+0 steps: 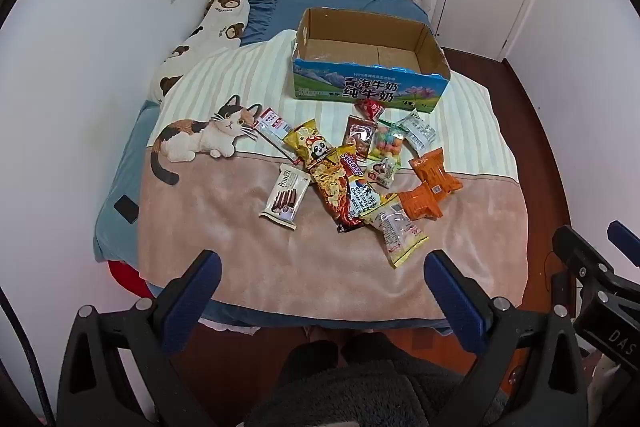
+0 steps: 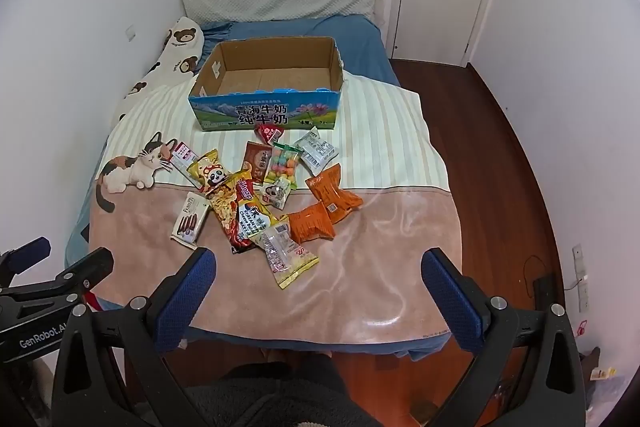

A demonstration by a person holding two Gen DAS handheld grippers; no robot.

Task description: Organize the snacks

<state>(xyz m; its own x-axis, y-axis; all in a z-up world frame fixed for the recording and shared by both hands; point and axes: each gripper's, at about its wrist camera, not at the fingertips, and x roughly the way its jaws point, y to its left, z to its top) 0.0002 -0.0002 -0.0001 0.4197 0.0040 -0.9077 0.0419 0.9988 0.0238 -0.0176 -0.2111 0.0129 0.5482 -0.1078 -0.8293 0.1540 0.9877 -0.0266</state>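
So both my grippers hang at the near edge of the bed (image 2: 400, 267), off the blanket, and neither holds anything. The left gripper (image 1: 322, 283) has its fingers (image 1: 202, 283) spread wide, and the right gripper (image 2: 320, 283) is spread just as wide.

The snacks (image 2: 264, 195) lie in a loose heap on the blanket, about mid-bed, several overlapping. Just beyond them, at the far side, stands the box (image 2: 264, 113), open-topped and, as far as I can see, with nothing in it. That is where I judge the packets should go.

These look like light foil and plastic packets, soft and crinkly, likely slick, and some puffed with air. I would pinch each across a flat sealed edge or its middle, gently, since chips or biscuits inside may crush. The blanket is plush, so a finger tip could snag the pile or bury a thin packet.

Nearest me is the clear bag (image 2: 286, 259), lying partly over its neighbour; it seems the easy first pick for the right side. The two orange packs (image 2: 324, 211) touch each other on the right. The wafer pack (image 1: 285, 197) sits apart on the left, free all round, a good one for my left fingers.
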